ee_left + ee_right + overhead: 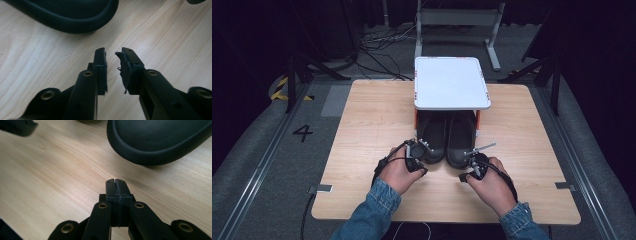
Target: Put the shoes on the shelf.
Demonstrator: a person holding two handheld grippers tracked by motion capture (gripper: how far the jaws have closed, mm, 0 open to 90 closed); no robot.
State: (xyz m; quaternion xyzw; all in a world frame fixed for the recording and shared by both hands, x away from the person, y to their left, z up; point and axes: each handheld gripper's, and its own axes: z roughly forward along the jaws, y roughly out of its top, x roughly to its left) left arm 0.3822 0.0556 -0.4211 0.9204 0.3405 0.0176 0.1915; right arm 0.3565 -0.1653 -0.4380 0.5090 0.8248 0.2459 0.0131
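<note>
- My left gripper (111, 66) hovers over the table (362, 130) with a narrow gap between its jaws, holding nothing. One pad (123, 70) looks torn, so a grip on smooth rubber could slip.
- My right gripper (116, 188) has its jaws pressed together, empty; pushed forward like this, it would only shove things.
- Just ahead, the two black shoes (447, 137) lie side by side, toes toward me, heels under the white shelf (451, 82). Lifting one steeply could knock the shelf.
</note>
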